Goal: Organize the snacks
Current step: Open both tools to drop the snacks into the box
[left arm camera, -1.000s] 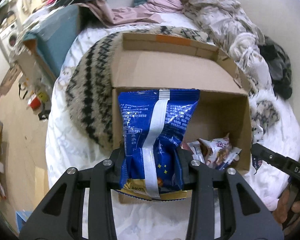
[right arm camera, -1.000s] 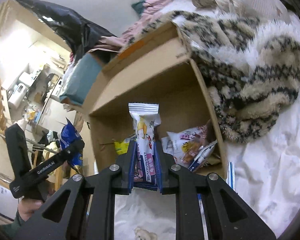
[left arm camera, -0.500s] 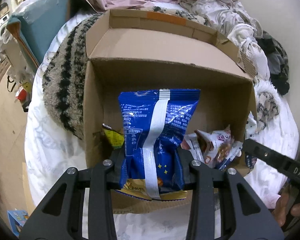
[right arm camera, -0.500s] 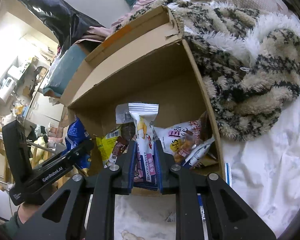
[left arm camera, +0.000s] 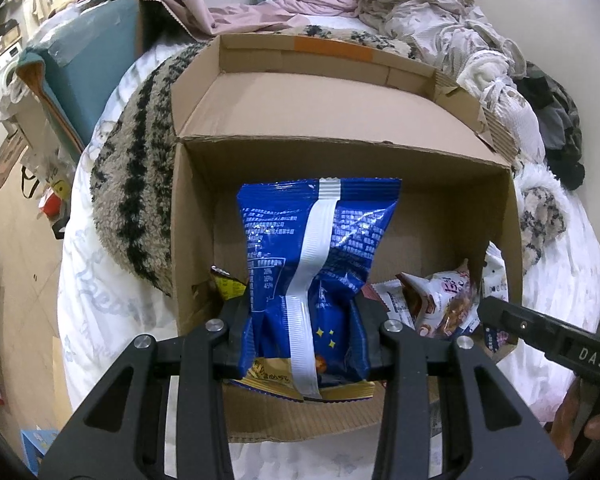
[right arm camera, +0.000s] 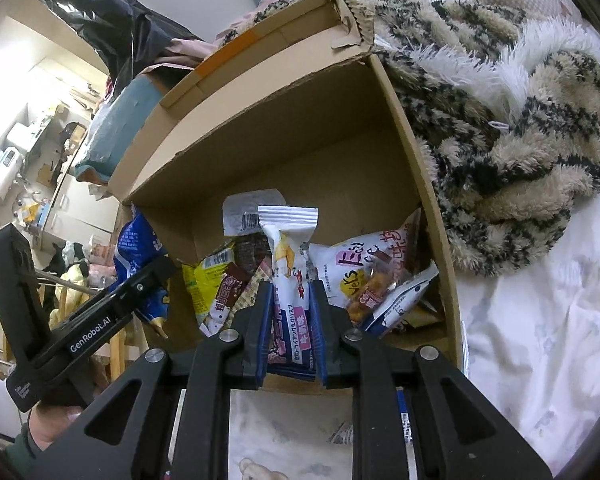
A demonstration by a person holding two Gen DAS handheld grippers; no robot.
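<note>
An open cardboard box (left arm camera: pixel 340 136) lies on the bed and holds several snack packets. My left gripper (left arm camera: pixel 302 320) is shut on a blue snack bag (left arm camera: pixel 320 248) and holds it upright over the box's near left part. My right gripper (right arm camera: pixel 290 304) is shut on a slim white snack bar packet (right arm camera: pixel 288 248) over the box's (right arm camera: pixel 284 140) near edge. Inside lie a white and pink packet (right arm camera: pixel 364 268), a yellow packet (right arm camera: pixel 208 280) and a brown one (right arm camera: pixel 236 284). The left gripper (right arm camera: pixel 140 292) with the blue bag (right arm camera: pixel 136 240) shows at the left of the right wrist view.
A striped fuzzy blanket (left arm camera: pixel 136 184) lies left of and behind the box, on a white bedsheet (right arm camera: pixel 540 320). Crumpled clothes (left arm camera: pixel 420 4) pile at the bed's far end. A teal box (left arm camera: pixel 88 64) stands beside the bed at the left. The right gripper's finger (left arm camera: pixel 540 340) shows at right.
Both grippers have moved forward and closer over the box, each still holding its packet. More of the box's inside and its packets now shows.
</note>
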